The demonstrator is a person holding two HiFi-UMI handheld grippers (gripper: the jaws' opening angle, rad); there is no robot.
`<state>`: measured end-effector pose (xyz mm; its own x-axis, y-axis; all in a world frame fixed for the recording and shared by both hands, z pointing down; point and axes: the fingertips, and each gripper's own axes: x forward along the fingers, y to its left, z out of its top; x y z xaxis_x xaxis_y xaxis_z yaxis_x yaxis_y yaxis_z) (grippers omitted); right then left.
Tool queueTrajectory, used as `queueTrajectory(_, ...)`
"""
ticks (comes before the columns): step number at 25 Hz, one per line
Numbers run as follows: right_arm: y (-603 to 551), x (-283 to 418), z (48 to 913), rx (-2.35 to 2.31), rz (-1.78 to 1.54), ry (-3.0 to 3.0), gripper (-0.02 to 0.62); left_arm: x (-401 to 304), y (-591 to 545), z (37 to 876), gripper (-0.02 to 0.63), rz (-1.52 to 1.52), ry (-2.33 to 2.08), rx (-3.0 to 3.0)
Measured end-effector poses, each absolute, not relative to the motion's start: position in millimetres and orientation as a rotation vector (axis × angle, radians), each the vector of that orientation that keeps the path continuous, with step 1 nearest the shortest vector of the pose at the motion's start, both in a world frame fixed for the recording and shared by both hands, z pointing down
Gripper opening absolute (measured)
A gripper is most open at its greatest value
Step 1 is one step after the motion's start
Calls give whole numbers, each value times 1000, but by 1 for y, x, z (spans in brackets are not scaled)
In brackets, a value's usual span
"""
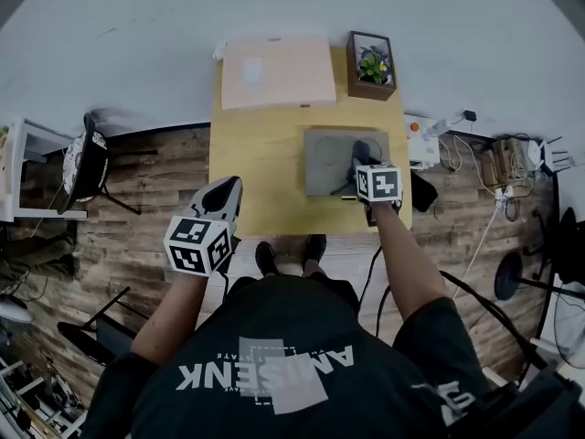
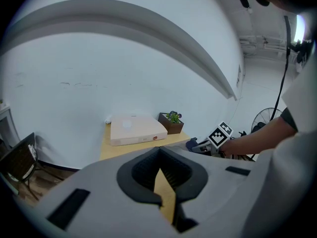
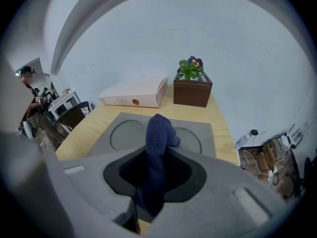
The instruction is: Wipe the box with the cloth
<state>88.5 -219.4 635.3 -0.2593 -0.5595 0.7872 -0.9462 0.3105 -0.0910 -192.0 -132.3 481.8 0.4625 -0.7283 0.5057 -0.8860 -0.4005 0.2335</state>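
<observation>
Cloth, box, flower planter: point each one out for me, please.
cloth [image 3: 157, 133], right gripper view, on the dark blue fold sticking up.
box [image 1: 277, 73], head view, middle of its pale lid.
flower planter [image 3: 192, 94], right gripper view, its brown front wall.

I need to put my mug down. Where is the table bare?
The yellow wooden table is bare on its left half, between the pale pink flat box and the near edge. The right side is crowded: brown flower planter, grey square mat, right tool holding dark blue cloth.
</observation>
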Motion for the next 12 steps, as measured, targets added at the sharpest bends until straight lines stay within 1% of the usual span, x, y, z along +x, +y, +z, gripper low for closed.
queueTrajectory(8,-222,72,635,1386,730,-1864,84,-222,-120,476,-2,398,-1385,2217)
queueTrajectory(12,-218,42,636,1322,707,-1885,84,-234,-117,477,-3,389,-1399,2215)
